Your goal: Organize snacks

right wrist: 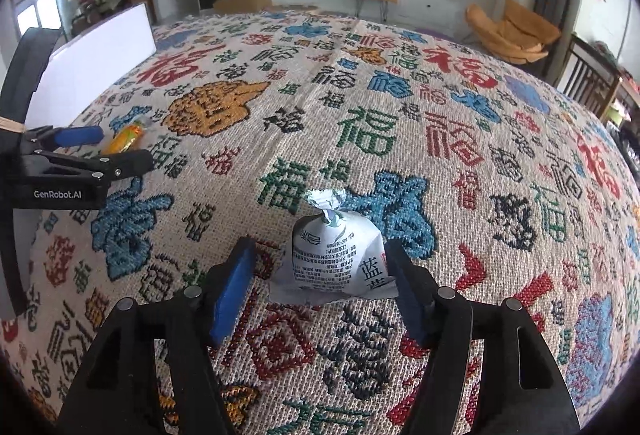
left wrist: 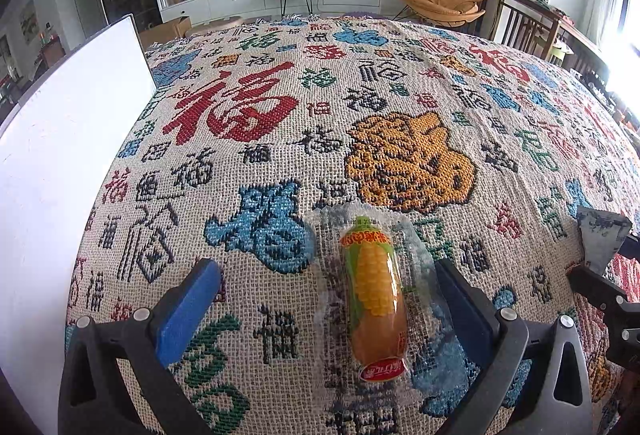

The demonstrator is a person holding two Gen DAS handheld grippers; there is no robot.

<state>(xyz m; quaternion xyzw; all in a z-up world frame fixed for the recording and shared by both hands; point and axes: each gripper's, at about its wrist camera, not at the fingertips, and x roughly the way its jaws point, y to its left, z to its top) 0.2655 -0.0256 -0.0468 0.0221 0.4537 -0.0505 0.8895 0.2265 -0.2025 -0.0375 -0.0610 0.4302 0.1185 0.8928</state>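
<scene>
1. Snacks lie on a woven cloth (left wrist: 400, 83) patterned with red, blue, green, black and orange Chinese characters, which covers the whole work surface.
2. At the far left, a tall white flat-sided box (left wrist: 60, 175) stands on the cloth, its wall upright beside the left gripper.
3. Next comes the left gripper (left wrist: 328, 299), black with blue pads; its fingers are spread wide and grip nothing.
4. Between those fingers, nearer the right pad, lies a corn-printed sausage snack in a clear plastic wrapper (left wrist: 376, 291), lengthwise along the gripper's axis, flat on the cloth. The right pad sits at the wrapper's edge; the left pad is apart from it.
5. Further right, the right gripper (right wrist: 320, 283) likewise has its fingers released and wide apart.
6. Between them rests a small white packet with a twisted top and printed black and blue text (right wrist: 336, 255), sitting on the cloth. Its right side is just beside the right finger; whether they touch cannot be told. The left finger is clear of it.
</scene>
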